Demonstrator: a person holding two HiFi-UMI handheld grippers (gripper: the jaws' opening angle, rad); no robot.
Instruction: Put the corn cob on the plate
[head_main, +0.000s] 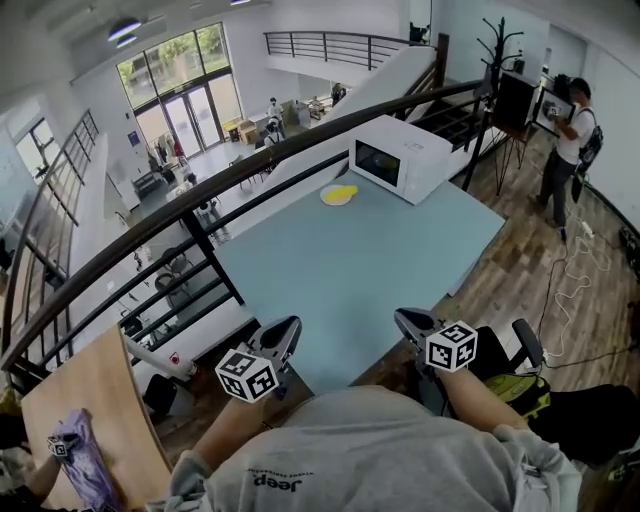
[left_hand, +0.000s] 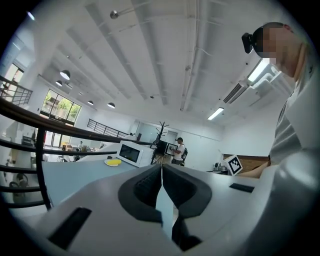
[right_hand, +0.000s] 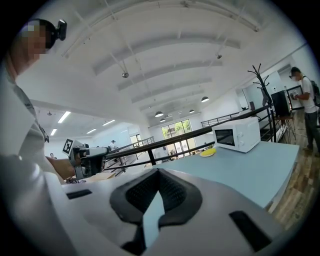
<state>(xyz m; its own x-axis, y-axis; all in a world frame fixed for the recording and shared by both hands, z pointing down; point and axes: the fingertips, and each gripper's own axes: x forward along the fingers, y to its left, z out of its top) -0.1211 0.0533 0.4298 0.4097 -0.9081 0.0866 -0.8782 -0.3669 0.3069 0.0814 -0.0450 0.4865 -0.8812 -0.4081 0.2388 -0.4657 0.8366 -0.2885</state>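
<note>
While both grippers hover at the near edge of the light blue bench (head_main: 380, 270), neither holds anything: left gripper (head_main: 283, 336), fingers closed together, empty; right gripper (head_main: 412, 325), fingers closed together, empty. Corn cob (head_main: 343, 191): lying on the yellow plate (head_main: 329, 198) at the far end of the bench, just left of the white microwave (head_main: 400, 160). Black railing (head_main: 200, 215): along the bench's left side. Person (head_main: 568, 140): standing on the wood floor (head_main: 540, 260), far right.
</note>
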